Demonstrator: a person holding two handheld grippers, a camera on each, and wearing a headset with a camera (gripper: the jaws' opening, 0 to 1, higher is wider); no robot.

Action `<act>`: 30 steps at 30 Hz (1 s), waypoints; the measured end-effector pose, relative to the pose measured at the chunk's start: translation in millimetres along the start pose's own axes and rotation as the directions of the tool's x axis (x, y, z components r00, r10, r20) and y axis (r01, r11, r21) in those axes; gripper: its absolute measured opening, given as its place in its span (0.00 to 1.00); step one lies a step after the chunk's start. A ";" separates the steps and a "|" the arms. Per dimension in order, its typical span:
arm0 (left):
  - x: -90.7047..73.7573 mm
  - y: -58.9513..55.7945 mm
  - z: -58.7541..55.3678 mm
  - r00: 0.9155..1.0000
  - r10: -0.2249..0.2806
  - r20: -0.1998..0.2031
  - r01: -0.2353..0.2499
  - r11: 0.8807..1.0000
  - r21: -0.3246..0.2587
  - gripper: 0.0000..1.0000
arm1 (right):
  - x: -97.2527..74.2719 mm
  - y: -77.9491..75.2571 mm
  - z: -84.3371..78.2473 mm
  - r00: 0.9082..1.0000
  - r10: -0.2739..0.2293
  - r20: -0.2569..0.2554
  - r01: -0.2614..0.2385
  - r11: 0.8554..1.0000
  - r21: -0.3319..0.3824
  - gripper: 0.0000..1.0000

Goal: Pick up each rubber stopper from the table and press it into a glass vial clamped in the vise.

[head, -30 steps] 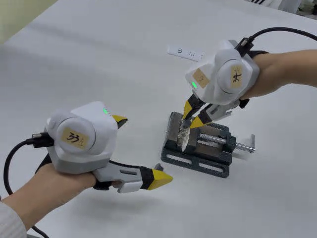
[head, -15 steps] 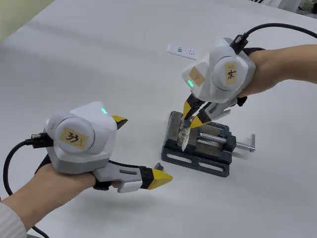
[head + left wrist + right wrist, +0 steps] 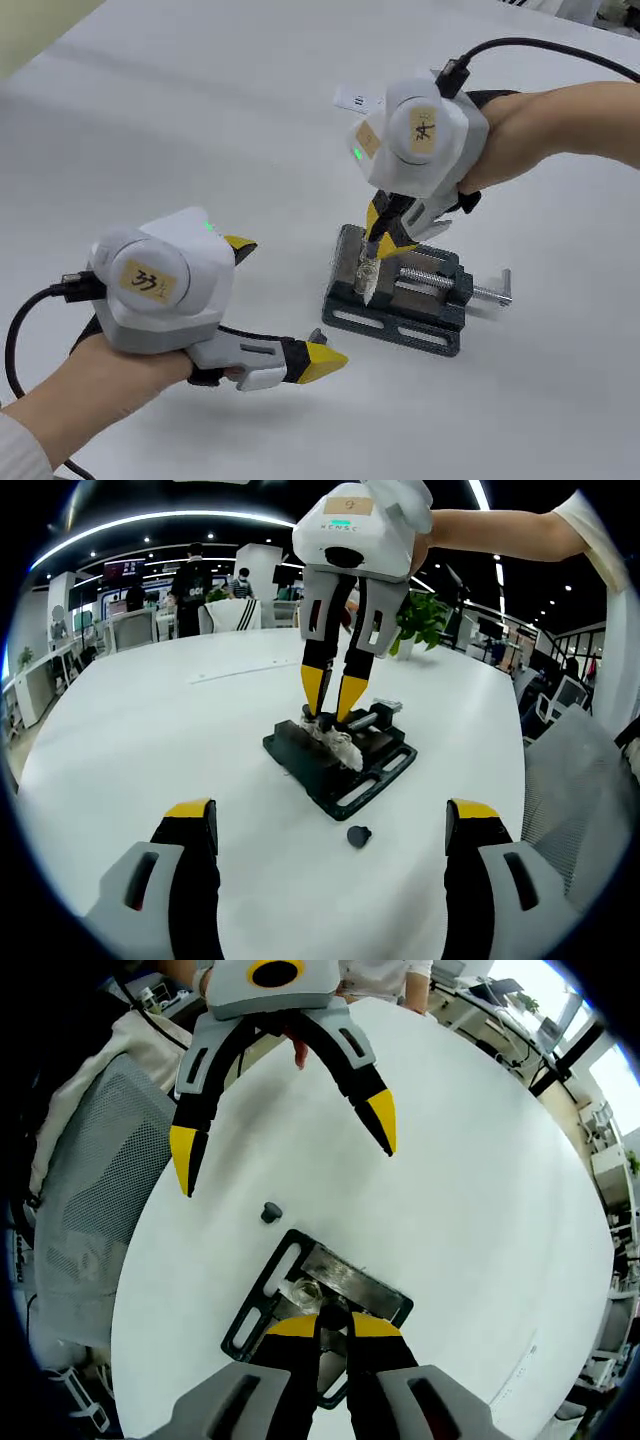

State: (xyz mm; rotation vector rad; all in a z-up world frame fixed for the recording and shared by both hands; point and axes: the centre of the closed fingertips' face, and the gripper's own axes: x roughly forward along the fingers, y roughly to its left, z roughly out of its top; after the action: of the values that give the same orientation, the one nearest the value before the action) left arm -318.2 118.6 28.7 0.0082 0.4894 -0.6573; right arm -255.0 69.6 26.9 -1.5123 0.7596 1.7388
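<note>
Apparently mid-press. Head view, centre: right gripper (image 3: 385, 237) nearly closed atop the vial (image 3: 366, 276) in the vise (image 3: 400, 315). Left gripper view: left gripper (image 3: 330, 815) gapes empty, with a loose stopper (image 3: 359, 835) lower centre, not yet placed. Right gripper view, bottom: jaws seem to pinch a dark stopper (image 3: 333, 1313).

Bright, even overhead light; soft shadows, fisheye-warped edges.

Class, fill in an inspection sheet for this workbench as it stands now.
Surface: white table.
Job's things: vise holds a glass vial; loose stopper lies beside the vise.
Clutter: power strip beyond the vise.
Grippers: left gripper open, apart; right gripper jaws apparently pinch a gripped stopper at the vial's mouth.
Cables: black left cable, black right cable.
Surroundings: office, mesh chair, plant.
</note>
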 end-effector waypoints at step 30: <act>-3.6 1.8 -3.3 1.000 0.008 0.011 -0.008 1.000 -0.025 0.93 | 0.5 2.0 1.3 0.998 0.063 -0.003 -0.063 0.994 -0.090 0.04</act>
State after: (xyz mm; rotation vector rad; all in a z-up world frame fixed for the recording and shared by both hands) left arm -321.1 122.6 27.1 -0.0170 0.4862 -0.6432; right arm -257.4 69.5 26.6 -1.5630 0.7451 1.8423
